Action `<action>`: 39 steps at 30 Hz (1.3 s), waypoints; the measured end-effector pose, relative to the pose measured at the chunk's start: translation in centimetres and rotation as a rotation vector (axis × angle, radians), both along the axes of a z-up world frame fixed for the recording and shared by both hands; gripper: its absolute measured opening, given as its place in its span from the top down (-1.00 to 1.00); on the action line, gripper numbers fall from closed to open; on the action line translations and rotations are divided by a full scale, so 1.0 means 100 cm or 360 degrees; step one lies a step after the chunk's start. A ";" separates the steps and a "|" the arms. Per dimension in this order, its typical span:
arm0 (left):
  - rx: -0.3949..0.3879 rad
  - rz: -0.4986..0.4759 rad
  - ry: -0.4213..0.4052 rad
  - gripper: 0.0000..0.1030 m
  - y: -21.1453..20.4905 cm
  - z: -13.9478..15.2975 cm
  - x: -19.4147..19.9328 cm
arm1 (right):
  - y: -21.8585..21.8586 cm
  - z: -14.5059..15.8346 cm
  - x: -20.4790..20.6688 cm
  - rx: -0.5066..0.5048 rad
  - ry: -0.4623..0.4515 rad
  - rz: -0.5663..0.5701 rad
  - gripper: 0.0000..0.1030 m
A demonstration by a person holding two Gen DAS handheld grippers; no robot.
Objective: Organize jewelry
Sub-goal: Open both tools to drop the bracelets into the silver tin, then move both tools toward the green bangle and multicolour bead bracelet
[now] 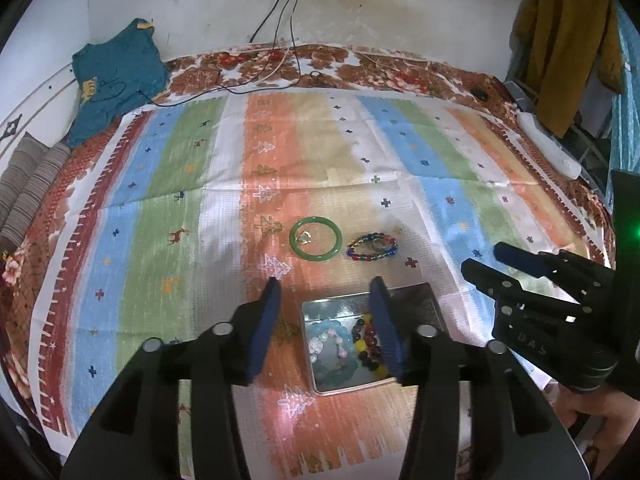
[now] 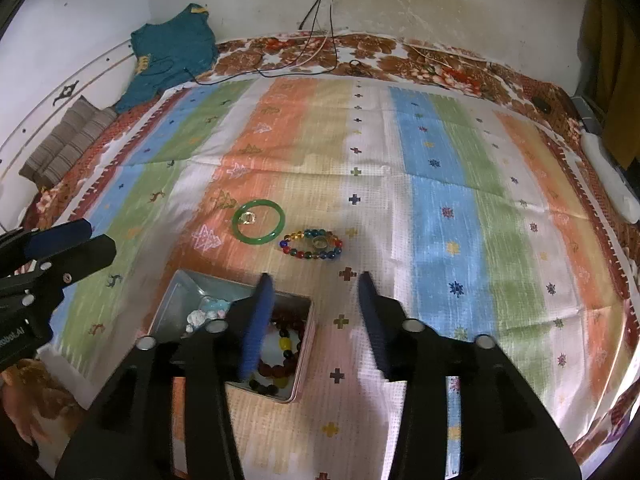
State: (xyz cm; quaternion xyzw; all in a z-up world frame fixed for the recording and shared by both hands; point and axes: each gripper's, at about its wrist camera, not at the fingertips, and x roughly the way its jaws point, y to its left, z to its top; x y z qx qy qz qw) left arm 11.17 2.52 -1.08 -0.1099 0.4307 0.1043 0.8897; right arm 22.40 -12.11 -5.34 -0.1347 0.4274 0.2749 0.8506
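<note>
Both grippers hang over the striped cloth (image 1: 168, 184) with jaws parted and nothing between the pads. The left gripper (image 1: 326, 286) sits above the metal tin (image 1: 416, 296); its right finger (image 1: 386, 332) hides part of the beads inside. In the tin lie a pale blue-and-pink bracelet (image 1: 334, 350) and a dark bead bracelet (image 1: 366, 344) — partly covered in both views. The right gripper (image 2: 316, 280) hovers beside the tin, its left finger (image 2: 256, 320) across the rim. Beyond, a green bangle (image 2: 259, 227) rings a small blurred trinket (image 2: 249, 218), and a multicoloured bead bracelet (image 2: 312, 245) encircles a ring (image 2: 319, 242) — details unclear.
</note>
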 end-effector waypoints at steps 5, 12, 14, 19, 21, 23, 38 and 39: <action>-0.0074 0.0054 0.0046 -0.03 0.016 -0.010 0.013 | 0.001 -0.004 0.007 -0.0019 0.0027 -0.0014 -0.09; -0.0043 0.0087 0.0114 -0.23 0.024 -0.024 0.029 | 0.004 -0.012 0.021 -0.0040 0.0062 -0.0054 -0.33; -0.0041 0.0094 0.0123 -0.27 0.026 -0.026 0.033 | 0.005 -0.013 0.022 -0.0042 0.0067 -0.0057 -0.41; -0.0061 0.0105 0.0130 -0.33 0.032 -0.027 0.039 | 0.008 -0.018 0.028 -0.0067 0.0090 -0.0058 -0.49; -0.0043 0.0099 0.0133 -0.34 0.033 -0.027 0.041 | 0.007 -0.021 0.032 -0.0075 0.0104 -0.0073 -0.50; -0.0029 0.0096 0.0141 -0.34 0.034 -0.028 0.044 | 0.007 -0.024 0.036 -0.0086 0.0109 -0.0080 -0.51; 0.0015 0.0058 0.0235 -0.37 0.041 -0.046 0.075 | 0.020 -0.034 0.063 -0.0117 0.0142 -0.0092 -0.59; 0.0017 0.0058 0.0241 -0.37 0.042 -0.047 0.076 | 0.021 -0.034 0.063 -0.0118 0.0143 -0.0091 -0.59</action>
